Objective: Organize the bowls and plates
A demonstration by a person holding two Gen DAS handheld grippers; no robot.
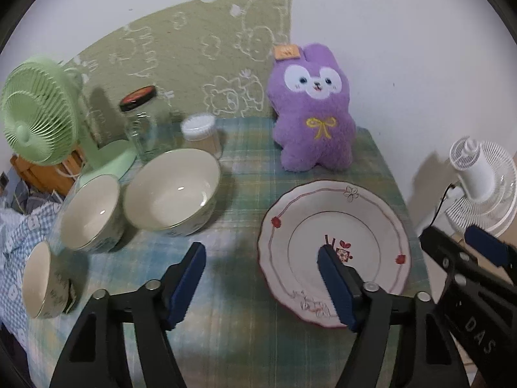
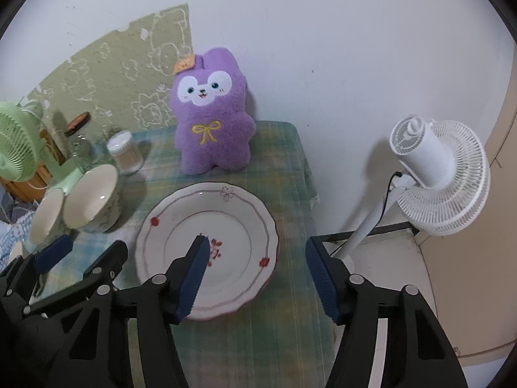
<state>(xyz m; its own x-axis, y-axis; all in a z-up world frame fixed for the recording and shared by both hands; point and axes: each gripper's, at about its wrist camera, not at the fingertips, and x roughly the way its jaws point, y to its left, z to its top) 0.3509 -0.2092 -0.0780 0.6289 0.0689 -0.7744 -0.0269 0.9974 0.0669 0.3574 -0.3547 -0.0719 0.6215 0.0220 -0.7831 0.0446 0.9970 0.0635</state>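
The plate (image 2: 206, 249) is lying flat on the table (image 2: 284, 339), at 12 o'clock from the right gripper (image 2: 255, 278). That gripper is spread, holding nothing, and one finger is hanging over the plate. The left gripper (image 1: 261, 284) is spread too, with the plate at 1 o'clock. The right one is nearer. Three bowls (image 1: 171, 190) are sitting at 10 o'clock. The table edge is close on the right.

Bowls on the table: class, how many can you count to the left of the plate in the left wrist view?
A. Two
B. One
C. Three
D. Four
C: a large bowl, a medium bowl and a small bowl stand in a row left of the plate.
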